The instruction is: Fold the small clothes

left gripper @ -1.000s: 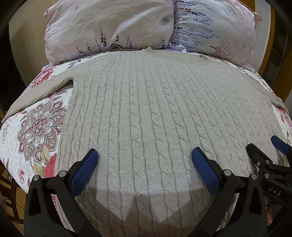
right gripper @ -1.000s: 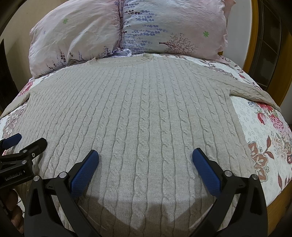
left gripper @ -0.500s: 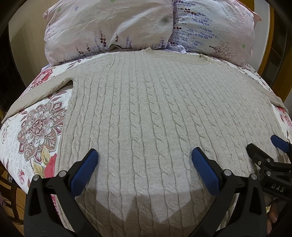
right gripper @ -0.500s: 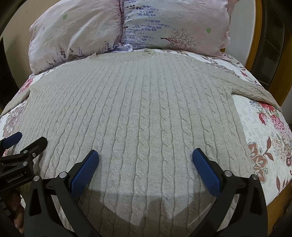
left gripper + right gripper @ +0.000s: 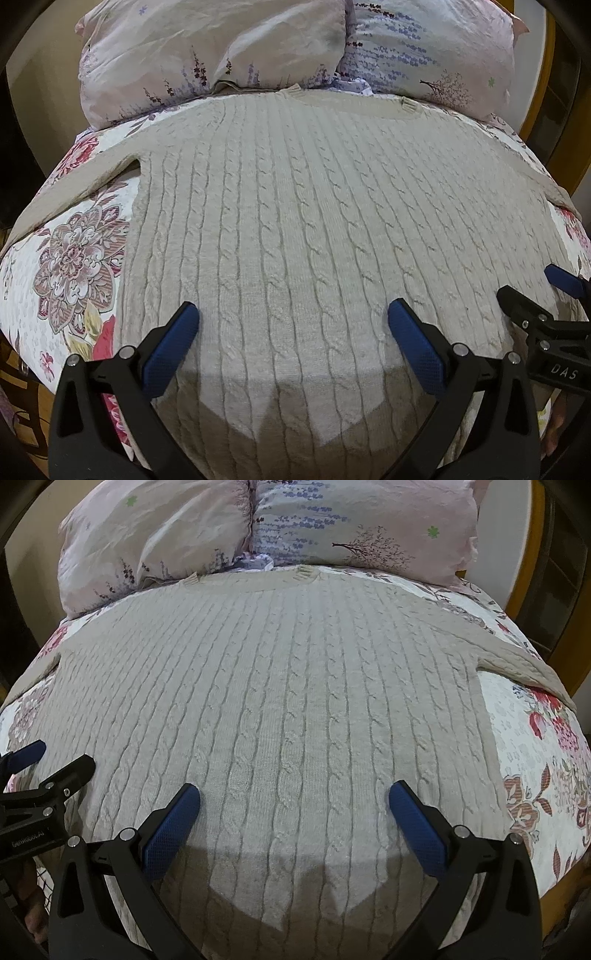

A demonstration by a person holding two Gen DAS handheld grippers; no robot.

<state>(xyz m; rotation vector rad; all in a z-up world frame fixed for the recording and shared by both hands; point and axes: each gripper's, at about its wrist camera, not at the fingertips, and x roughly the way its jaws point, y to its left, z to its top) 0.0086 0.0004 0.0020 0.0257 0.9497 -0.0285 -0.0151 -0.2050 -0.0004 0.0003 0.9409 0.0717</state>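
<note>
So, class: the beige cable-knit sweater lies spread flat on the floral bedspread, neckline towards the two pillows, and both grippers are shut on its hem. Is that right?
Not quite. The sweater does lie flat on the bedspread, neckline towards the pillows, but the left gripper and right gripper are both open, gripping nothing. Each wrist view shows its jaws wide apart over the knit.

sweater (image 5: 295, 240) hem cut off below, sleeve (image 5: 524, 668) end hidden

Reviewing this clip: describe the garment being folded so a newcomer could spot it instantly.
Start at the bed with the floral bedspread and two pale pink pillows at its head. Spread flat across the middle, neckline toward the pillows and sleeves out to both sides, lies the cable-knit sweater. It is the only plain beige, rope-textured thing there; everything around it is printed with flowers.
</note>
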